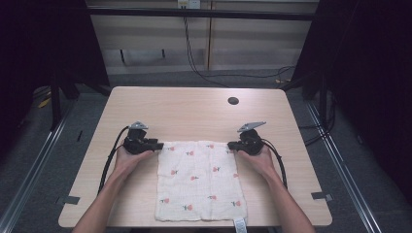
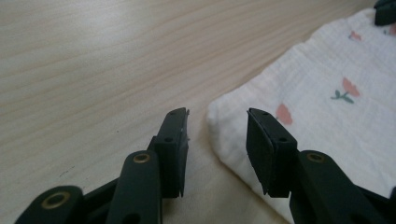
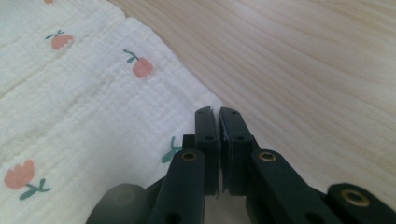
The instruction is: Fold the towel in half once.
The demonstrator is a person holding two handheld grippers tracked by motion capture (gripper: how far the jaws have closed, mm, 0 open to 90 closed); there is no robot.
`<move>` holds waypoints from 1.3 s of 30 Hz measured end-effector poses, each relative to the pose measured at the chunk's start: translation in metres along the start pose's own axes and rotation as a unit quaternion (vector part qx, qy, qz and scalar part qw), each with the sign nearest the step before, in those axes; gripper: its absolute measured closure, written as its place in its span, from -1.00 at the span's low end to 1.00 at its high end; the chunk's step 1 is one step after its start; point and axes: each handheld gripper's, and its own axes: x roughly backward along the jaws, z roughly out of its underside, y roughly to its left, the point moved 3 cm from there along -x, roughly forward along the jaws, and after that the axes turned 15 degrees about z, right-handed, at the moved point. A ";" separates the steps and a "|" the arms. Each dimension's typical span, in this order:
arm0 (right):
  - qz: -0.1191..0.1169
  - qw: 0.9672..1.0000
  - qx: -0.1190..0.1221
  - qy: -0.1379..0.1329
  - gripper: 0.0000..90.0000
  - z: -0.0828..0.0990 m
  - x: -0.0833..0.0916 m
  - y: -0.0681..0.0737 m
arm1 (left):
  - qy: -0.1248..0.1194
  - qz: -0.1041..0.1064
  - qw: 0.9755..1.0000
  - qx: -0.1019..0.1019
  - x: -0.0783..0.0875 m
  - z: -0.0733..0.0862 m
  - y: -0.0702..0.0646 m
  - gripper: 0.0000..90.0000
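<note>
A white flowered cloth (image 1: 200,180) lies flat on the tabletop (image 1: 194,109), soft, light and likely to sag, best taken by its far corners. The left gripper (image 2: 217,140) straddles one corner with fingers wide apart; the right gripper (image 3: 218,140) seems clamped on the other corner

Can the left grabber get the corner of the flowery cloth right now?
Probably yes. The left gripper is open, and the corner of the white muslin cloth with red flowers lies between its fingers on the pale wooden table. Nothing blocks it.
</note>
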 end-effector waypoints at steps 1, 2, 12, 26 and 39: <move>-0.003 1.000 -0.001 -0.002 0.92 0.000 0.000 0.000 | 0.000 0.000 1.000 0.000 0.000 0.000 0.000 0.33; -0.003 1.000 -0.006 0.001 0.92 0.000 0.000 0.000 | -0.005 0.001 1.000 -0.010 -0.003 0.000 0.000 0.41; -0.019 0.999 -0.031 -0.017 0.93 -0.002 0.005 -0.007 | -0.012 0.000 1.000 -0.026 -0.005 0.000 -0.004 0.97; -0.036 0.994 -0.076 -0.064 0.93 -0.007 0.026 -0.024 | -0.070 0.041 0.996 -0.045 0.030 -0.019 -0.021 0.97; -0.032 0.994 -0.071 -0.078 0.94 -0.028 0.038 -0.030 | -0.089 0.056 0.992 -0.066 0.034 -0.032 -0.033 0.97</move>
